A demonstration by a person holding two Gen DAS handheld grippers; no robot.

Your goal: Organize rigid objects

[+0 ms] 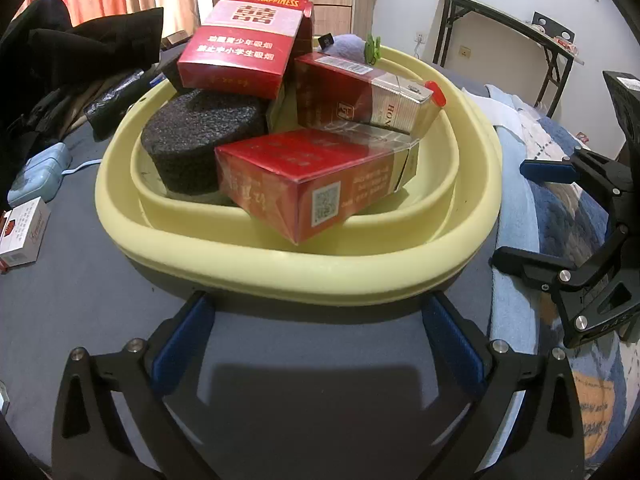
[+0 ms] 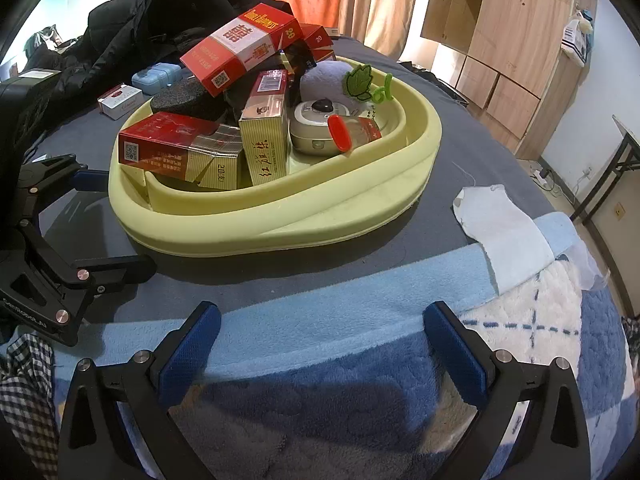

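The left gripper (image 1: 316, 344) has its blue-padded fingers (image 1: 182, 344) spread wide and grips nothing; it hangs low over the dark grey sheet (image 1: 72, 304), its tips just short of the near rim of the pale yellow basin (image 1: 280, 268). The right gripper (image 2: 320, 344) is likewise spread and empty, over the blue and white fleece blanket (image 2: 360, 352) at the edge of the bed, with the basin further ahead of it and to the left. The basin sits on the grey sheet and is heaped with rigid things: a red cigarette box with a QR code (image 1: 316, 184) lies tilted over the near inner rim, a red and silver pack (image 1: 360, 96) leans behind it, a black foam disc (image 1: 200, 140) fills the left side, and a red Double Happiness box (image 1: 244, 36) rests on top of the pile. From the right wrist view an upright yellow pack (image 2: 266, 132), a round grey case (image 2: 316, 132) and a lighter with a red cap (image 2: 348, 130) show on the far side, beside a grey plush toy (image 2: 332, 76). Outside the basin, well to the left, a white cigarette pack (image 1: 24, 232) and a light blue case (image 1: 40, 176) lie on the sheet near a pile of black clothing (image 1: 80, 56). A white cloth (image 2: 504, 232) lies on the blanket's edge to the right.
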